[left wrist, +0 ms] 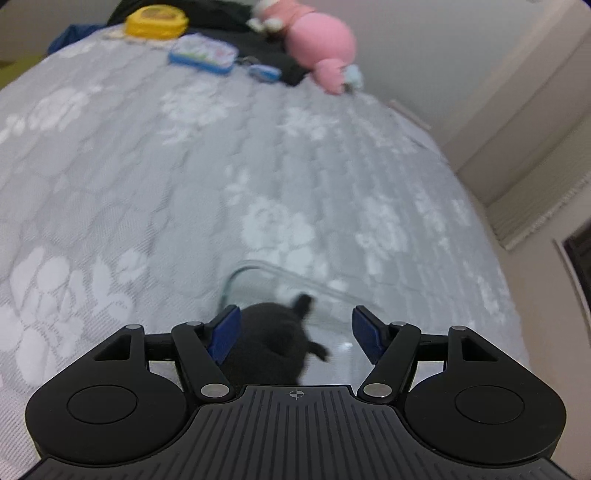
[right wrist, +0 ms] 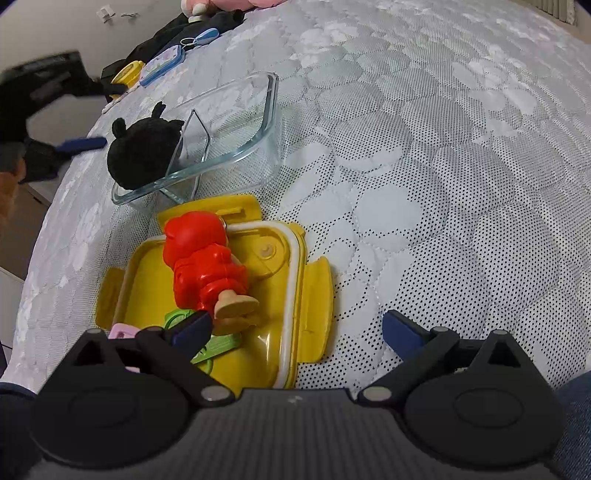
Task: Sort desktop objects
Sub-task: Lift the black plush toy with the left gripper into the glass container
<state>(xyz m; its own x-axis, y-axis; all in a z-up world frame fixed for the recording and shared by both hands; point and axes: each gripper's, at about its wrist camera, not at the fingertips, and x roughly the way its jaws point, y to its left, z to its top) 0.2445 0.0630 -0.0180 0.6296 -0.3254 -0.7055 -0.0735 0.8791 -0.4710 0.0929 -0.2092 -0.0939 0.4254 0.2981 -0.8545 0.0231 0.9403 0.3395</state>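
A black plush toy sits in the near end of a clear glass container on the quilted bed. My left gripper is open around the toy: its left pad looks close against the plush and its right pad stands apart. In the right wrist view the same toy bulges over the glass container's left end, with one blue left finger just beside it. My right gripper hangs open over a yellow lid, on which a red toy figure lies.
A green plastic item and a pink item lie at the lid's near edge. At the bed's far end are a pink plush, a yellow box, a blue-rimmed tin and dark cloth. The bed edge drops off to the right.
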